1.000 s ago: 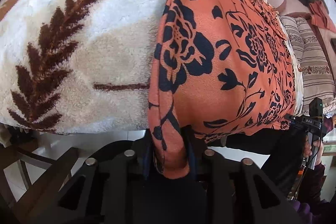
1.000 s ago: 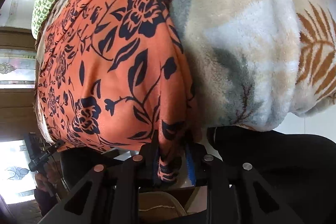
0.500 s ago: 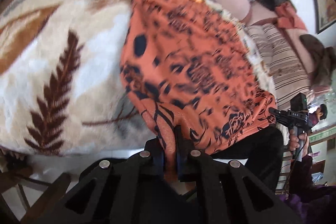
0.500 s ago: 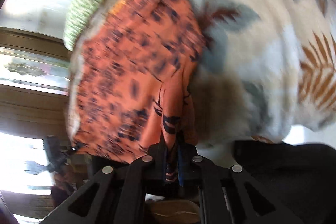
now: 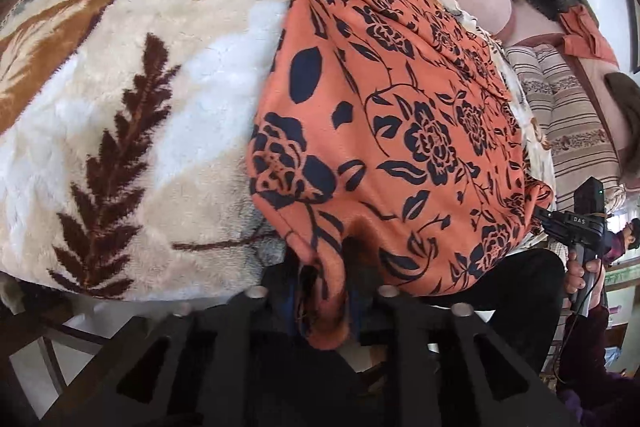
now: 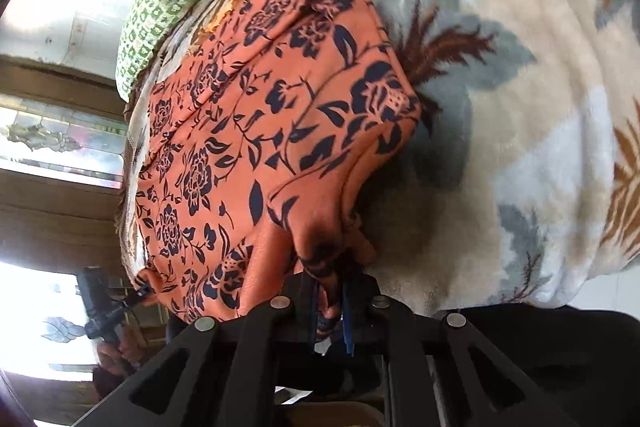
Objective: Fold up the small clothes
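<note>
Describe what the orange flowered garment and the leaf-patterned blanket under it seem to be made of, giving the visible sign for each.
Orange flowered garment: probably a thin, soft knit or jersey with a matte printed finish; it drapes limply and bunches into fine folds.
Leaf-patterned blanket: likely plush synthetic fleece; a thick fuzzy pile shows, with a slight sheen.

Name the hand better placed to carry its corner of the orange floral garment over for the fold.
Right. The right gripper has its fingers pinched tightly on the orange floral garment. The left gripper's jaws are opening around its corner, so its hold looks looser.
</note>
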Tool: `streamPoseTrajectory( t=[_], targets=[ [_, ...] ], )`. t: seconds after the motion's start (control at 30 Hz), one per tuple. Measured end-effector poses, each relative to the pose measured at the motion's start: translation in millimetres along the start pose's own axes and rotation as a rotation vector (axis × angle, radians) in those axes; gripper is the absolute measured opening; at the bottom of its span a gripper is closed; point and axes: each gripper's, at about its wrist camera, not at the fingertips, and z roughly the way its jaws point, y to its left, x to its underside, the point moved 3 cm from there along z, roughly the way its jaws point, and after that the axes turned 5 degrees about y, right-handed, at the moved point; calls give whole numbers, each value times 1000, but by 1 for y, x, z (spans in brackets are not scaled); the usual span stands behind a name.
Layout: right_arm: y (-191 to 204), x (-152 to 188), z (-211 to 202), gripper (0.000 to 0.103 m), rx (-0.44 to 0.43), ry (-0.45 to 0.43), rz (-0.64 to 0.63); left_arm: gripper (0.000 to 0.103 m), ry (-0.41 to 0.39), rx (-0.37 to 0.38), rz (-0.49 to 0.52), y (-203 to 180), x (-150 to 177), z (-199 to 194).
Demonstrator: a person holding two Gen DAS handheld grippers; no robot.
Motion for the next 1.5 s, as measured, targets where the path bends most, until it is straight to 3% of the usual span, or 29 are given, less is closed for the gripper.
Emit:
streamPoseTrajectory(
  t=[0.03, 0.1, 0.23, 0.27, 0.33, 0.47, 0.63, 0.73, 0.9, 0.97, 1.03, 1.07, 1.17, 1.33, 1.43, 1.47, 1.5],
  targets=[
    [-1, 0, 1, 13, 6, 1, -2, 42, -6, -9, 0, 1, -1, -1],
    [1, -3, 5, 13, 15, 9, -9, 49, -14, -13, -8, 4, -1, -3],
    [-1, -3, 11, 14, 25, 22, 0, 48, -10, -10, -15, 6, -1, 2],
    [0, -4, 14, 14, 25, 18, -10, 44, -21, -10, -10, 5, -1, 2],
    [1, -3, 15, 15, 29, 5, -29, 14, -25, 10, 8, 1, -1, 2],
    [6, -1, 9, 12, 14, -17, -43, 9, -41, -4, 72, -15, -1, -2],
    [23, -2, -17, 10, -94, -68, -66, 8, -115, 138, 92, -36, -15, -37],
    [32, -11, -37, 10, -159, -111, -73, 8, -173, 184, 128, -53, -37, -64],
    [43, -58, -71, 10, -249, -220, -49, 8, -246, 211, 133, -69, -92, -87],
    [47, -84, -80, 10, -258, -261, -42, 8, -259, 190, 133, -73, -119, -86],
    [52, -106, -83, 10, -207, -279, -41, 8, -262, 201, 119, -72, -142, -81],
    [54, -116, -82, 10, -170, -268, -40, 8, -261, 209, 110, -71, -148, -78],
    [55, -127, -70, 13, -210, -166, -9, 8, -257, 227, 115, -74, -154, -70],
    [29, -88, -58, 14, -132, -101, 19, 8, -270, 239, 132, -71, -141, -72],
    [-2, -49, -55, 24, -124, -70, 81, 8, -281, 240, 128, -66, -129, -79],
    [-14, -32, -53, 43, -104, -56, 107, 8, -286, 238, 131, -66, -124, -82],
    [-23, -22, -54, 71, -86, -45, 124, 8, -288, 236, 133, -66, -120, -85]
  ],
)
